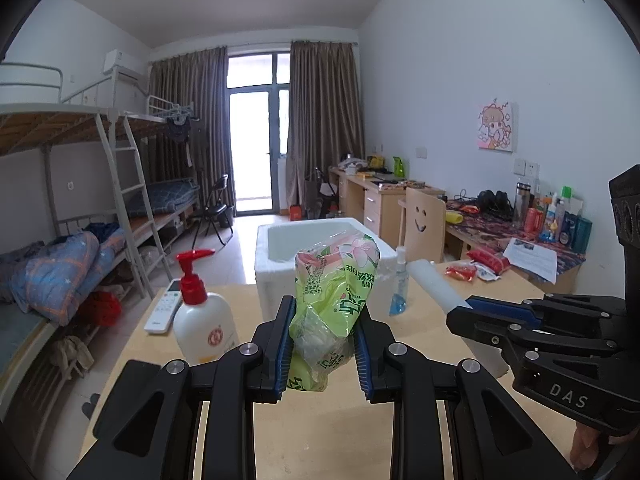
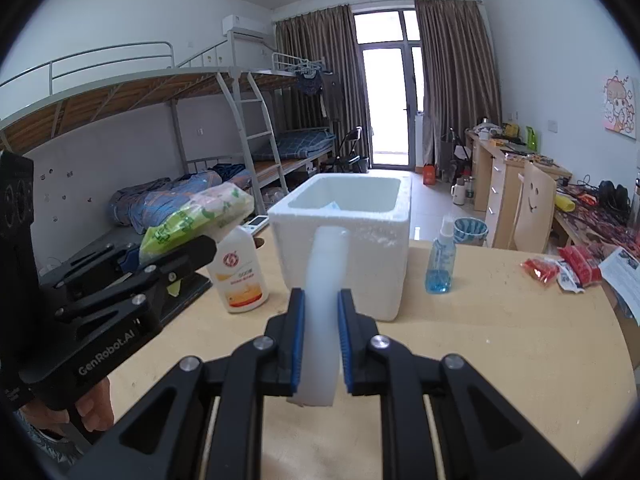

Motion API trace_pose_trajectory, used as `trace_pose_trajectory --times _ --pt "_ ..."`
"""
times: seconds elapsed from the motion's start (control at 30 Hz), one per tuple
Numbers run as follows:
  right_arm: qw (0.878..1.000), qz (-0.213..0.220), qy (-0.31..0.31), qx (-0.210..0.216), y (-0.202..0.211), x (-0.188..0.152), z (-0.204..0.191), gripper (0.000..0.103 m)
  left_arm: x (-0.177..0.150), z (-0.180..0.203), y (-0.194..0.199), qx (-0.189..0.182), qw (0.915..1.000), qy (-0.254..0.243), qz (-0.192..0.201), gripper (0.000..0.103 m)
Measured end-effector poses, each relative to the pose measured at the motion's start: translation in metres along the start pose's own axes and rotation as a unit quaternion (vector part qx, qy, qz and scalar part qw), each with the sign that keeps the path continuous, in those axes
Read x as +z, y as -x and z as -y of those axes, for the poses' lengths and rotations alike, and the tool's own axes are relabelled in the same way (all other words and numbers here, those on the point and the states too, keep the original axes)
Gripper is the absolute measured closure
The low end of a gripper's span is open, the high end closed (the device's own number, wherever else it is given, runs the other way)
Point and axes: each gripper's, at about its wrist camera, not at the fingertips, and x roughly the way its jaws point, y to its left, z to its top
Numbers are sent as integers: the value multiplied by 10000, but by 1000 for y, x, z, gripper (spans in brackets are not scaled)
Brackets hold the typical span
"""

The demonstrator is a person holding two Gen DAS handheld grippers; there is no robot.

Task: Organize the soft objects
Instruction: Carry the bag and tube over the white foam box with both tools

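My left gripper (image 1: 325, 312) is shut on a soft green pack (image 1: 338, 280) with a pink flower print, held above the wooden table (image 1: 320, 428). It also appears at the left of the right wrist view, left gripper (image 2: 200, 246) with the green pack (image 2: 200, 216) sticking out. My right gripper (image 2: 321, 298) is shut on a long white foam strip (image 2: 326, 260) that points towards a white foam box (image 2: 360, 256). In the left wrist view the right gripper (image 1: 468, 310) and its strip (image 1: 430, 280) hang right of the box (image 1: 276, 272), which stands open-topped just behind both held things.
A white lotion bottle (image 1: 202, 322) with a red pump and a remote (image 1: 164, 312) stand left of the box. A blue spray bottle (image 2: 440, 260) stands to its right. Red snack packets (image 2: 560, 268) and papers lie at the table's right edge. A hand (image 2: 92, 408) holds the left gripper's handle.
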Motion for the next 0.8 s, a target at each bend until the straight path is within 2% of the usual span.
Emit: trace_pose_trajectory --times 0.33,0.8 --pt "10000 7 73 -4 -20 31 4 84 22 -5 -32 45 9999 -24 -166 74" --pt "10000 -36 18 46 -46 60 16 84 49 -20 -63 69 9999 1 -142 74"
